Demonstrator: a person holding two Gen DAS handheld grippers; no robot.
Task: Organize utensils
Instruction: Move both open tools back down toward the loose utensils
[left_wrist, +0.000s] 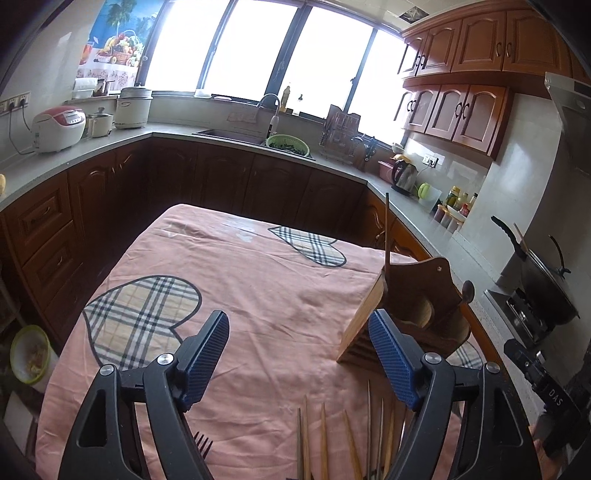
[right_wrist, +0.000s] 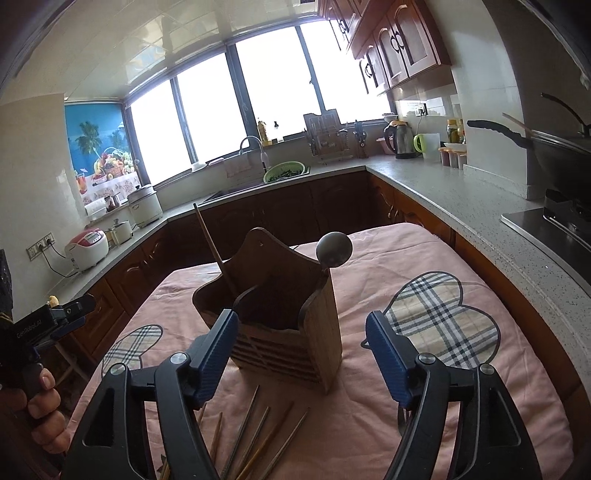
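My left gripper (left_wrist: 297, 354) has its jaws wide apart, w/ nothing between the blue pads (left_wrist: 205, 356); only pink tablecloth (left_wrist: 258, 295) shows in the gap. My right gripper (right_wrist: 301, 350) is also well open and holds nothing. The wooden utensil holder (right_wrist: 284, 332) shows betw. its fingers, but the pads do not touch it.

In the right wrist view the holder stands upright on the cloth at about 12 o'clock from the fingers, just ahead of them. A spoon (right_wrist: 334, 249) sticks up from its right side, bowl on top, at approx. 1 o'clock. One chopstick (right_wrist: 214, 247) leans out of the left side, tilted toward 11 o'clock. Loose chopsticks (right_wrist: 255, 432) lie flat on the cloth at 6 o'clock, below the holder and betw. my gripper arms, fanned out, some touching each other. At 9 o'clock I see a hand (right_wrist: 44, 410) on the other gripper's handle.

In the left wrist view the same holder (left_wrist: 406, 306) is at approx. 2 o'clock, just behind my right finger, which covers its lower corner. The upright chopstick (left_wrist: 386, 236) rises from it. The loose chopsticks (left_wrist: 325, 439) are at 5 o'clock near the bottom edge. Dark fork tines (left_wrist: 203, 441) peek out at 7 o'clock beside my left finger arm; the rest of the fork is hidden.

The cloth has plaid heart patches (left_wrist: 144, 317).
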